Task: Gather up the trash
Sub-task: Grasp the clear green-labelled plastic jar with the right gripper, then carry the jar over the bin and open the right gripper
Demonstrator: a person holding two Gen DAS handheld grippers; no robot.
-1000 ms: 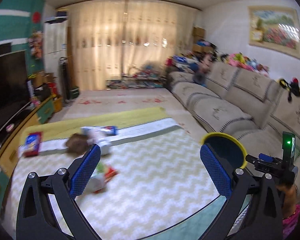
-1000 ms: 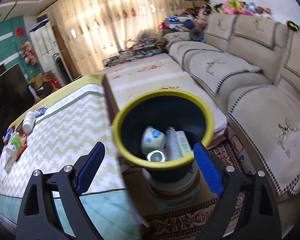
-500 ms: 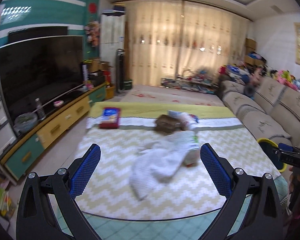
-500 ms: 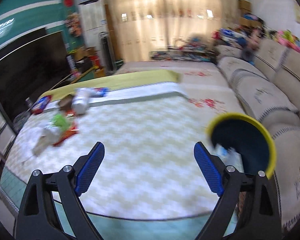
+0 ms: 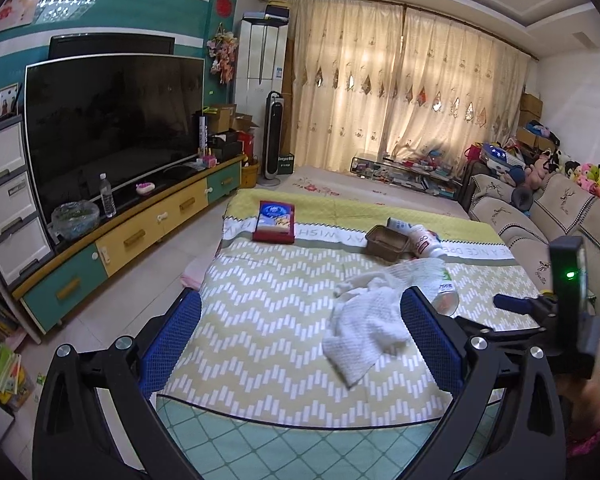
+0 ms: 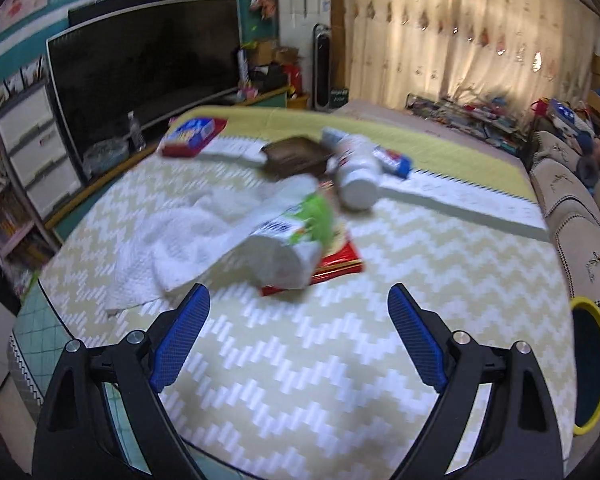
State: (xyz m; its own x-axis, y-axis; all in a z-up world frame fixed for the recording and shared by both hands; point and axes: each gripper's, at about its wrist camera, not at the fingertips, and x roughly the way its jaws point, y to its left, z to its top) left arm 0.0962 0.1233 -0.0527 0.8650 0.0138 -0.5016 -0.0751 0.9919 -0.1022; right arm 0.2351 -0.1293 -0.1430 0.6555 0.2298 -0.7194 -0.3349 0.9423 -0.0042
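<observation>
**Lining up on the paper-towel roll**

Both my grippers, left (image 5: 300, 334) and right (image 6: 298, 336), are spread wide and hold nothing. The trash sits mid-table: a wrapped paper-towel roll (image 6: 282, 244) lying on a red wrapper (image 6: 340, 262), with loose towel (image 5: 364, 332) toward the near edge and a white bottle (image 6: 356, 174) toward the far edge. The bin (image 6: 594, 364) stands off the table's right edge. I'd straddle the roll across its width, low, and avoid snagging the loose towel.

Television (image 5: 112, 120), curtains (image 5: 412, 92), sofa (image 5: 540, 216)
</observation>
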